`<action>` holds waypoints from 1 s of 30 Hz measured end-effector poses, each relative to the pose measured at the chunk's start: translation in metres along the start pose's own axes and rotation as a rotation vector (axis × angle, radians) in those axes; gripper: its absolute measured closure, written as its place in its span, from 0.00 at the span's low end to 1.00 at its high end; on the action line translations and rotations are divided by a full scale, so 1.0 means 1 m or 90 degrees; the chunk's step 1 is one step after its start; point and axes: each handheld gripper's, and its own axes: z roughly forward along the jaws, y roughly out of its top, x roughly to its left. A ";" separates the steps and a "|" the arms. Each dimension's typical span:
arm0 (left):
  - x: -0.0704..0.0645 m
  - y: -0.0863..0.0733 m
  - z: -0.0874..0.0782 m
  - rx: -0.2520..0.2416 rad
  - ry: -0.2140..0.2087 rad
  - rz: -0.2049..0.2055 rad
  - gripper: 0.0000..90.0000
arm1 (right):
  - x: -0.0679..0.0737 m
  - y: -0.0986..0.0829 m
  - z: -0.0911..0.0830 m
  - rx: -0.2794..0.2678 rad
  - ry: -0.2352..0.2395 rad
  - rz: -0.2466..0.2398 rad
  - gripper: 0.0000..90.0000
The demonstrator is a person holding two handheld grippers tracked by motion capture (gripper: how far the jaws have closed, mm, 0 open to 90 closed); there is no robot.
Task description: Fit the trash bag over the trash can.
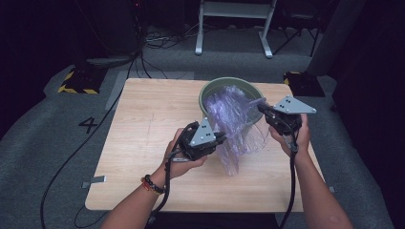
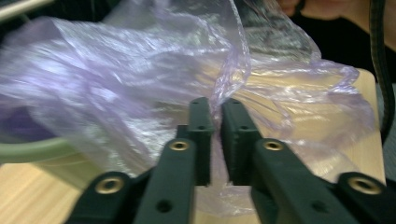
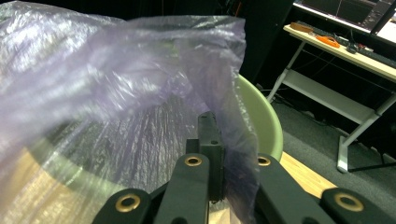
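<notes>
- Grey carpet covers the floor of a dark room, and on it stands a pale wooden table [image 1: 143,143] with rounded corners, seen from above the person's side.
- Nearest the camera, two bare forearms come up from the bottom edge; the left wrist wears a dark beaded bracelet [image 1: 154,185].
- Each hand holds a black two-jaw tool with a grey three-cornered plate on top and a black cable trailing back toward the person.
- Over the middle of the table, the left gripper [image 1: 221,139] points right, its jaws pinched together on a fold of a thin, crinkled, see-through purple plastic bag [image 1: 236,126].
- From the left gripper view, the two black jaws stand nearly together with the bag film [image 2: 140,84] caught between them, and the film billows up and away on both sides.
- Slightly farther and to the right, the right gripper [image 1: 261,108] points left at the bag's upper edge, its jaws clamped on the film.
- From the right gripper view, the purple film [image 3: 116,79] drapes over the right-hand jaw and is nipped between the two.
- Stretched between both tools, the bag hangs with its lower end down near the tabletop.
- Behind the bag, at the far edge of the table, sits a round pale green plastic basin [image 1: 212,88]; the bag's upper part lies over its opening.
- Beyond the table stand white desk legs [image 1: 198,36], with cables on the carpet.
</notes>
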 end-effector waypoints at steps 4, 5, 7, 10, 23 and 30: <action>0.008 0.001 -0.009 -0.014 0.023 -0.005 0.99 | -0.003 -0.001 0.001 0.005 -0.005 -0.001 1.00; 0.013 0.001 -0.011 -0.016 0.026 -0.011 0.99 | -0.004 -0.002 0.001 0.006 -0.005 0.000 1.00; 0.020 0.001 -0.014 -0.026 0.037 -0.020 0.99 | -0.006 -0.003 0.003 0.010 -0.008 0.003 1.00; 0.034 -0.001 -0.020 -0.045 0.046 -0.047 0.99 | -0.010 -0.006 0.005 0.019 -0.014 0.011 1.00; 0.090 -0.020 -0.016 -0.058 0.073 -0.114 0.99 | -0.029 -0.020 0.012 0.034 0.000 0.065 1.00; 0.110 -0.030 0.003 -0.065 0.120 -0.135 0.98 | -0.034 -0.022 0.017 0.041 -0.027 0.068 0.99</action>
